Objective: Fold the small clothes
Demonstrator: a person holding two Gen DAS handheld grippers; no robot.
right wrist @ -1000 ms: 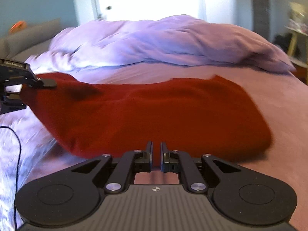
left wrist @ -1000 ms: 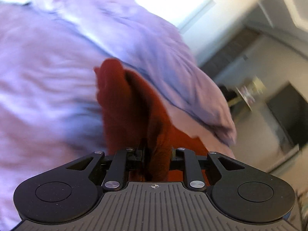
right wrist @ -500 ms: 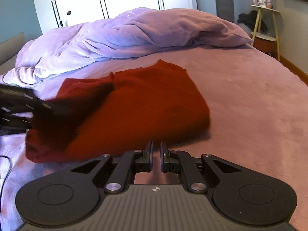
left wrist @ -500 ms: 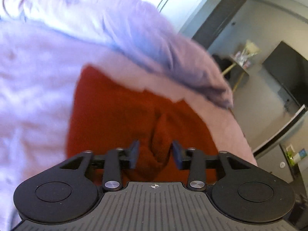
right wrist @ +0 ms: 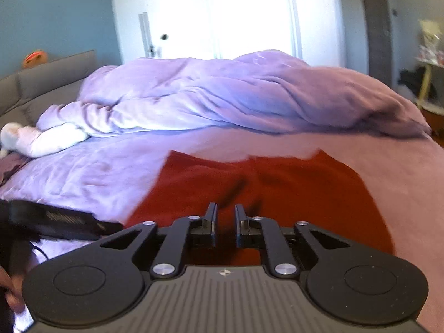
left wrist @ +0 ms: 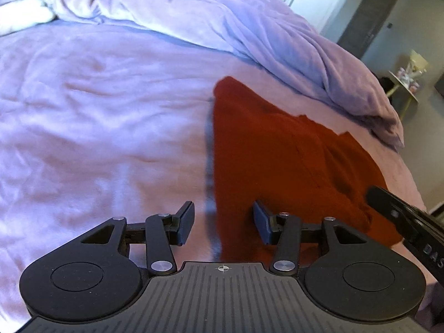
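Note:
A dark red garment (left wrist: 280,161) lies folded flat on the lilac bed; it also shows in the right wrist view (right wrist: 266,186). My left gripper (left wrist: 223,223) is open and empty, just above the garment's near left edge. My right gripper (right wrist: 224,223) has its jaws slightly apart with nothing between them, over the garment's near edge. The right gripper's body (left wrist: 408,222) shows at the right of the left wrist view, and the left gripper's body (right wrist: 55,219) shows at the left of the right wrist view.
A rumpled lilac duvet (right wrist: 236,94) is heaped across the far side of the bed (left wrist: 97,111). A grey headboard (right wrist: 41,83) is at far left. A small side table (left wrist: 405,83) stands beyond the bed at right.
My left gripper opened and let go of the red garment, which now lies flat. My right gripper's jaws parted slightly and it moved closer over the garment.

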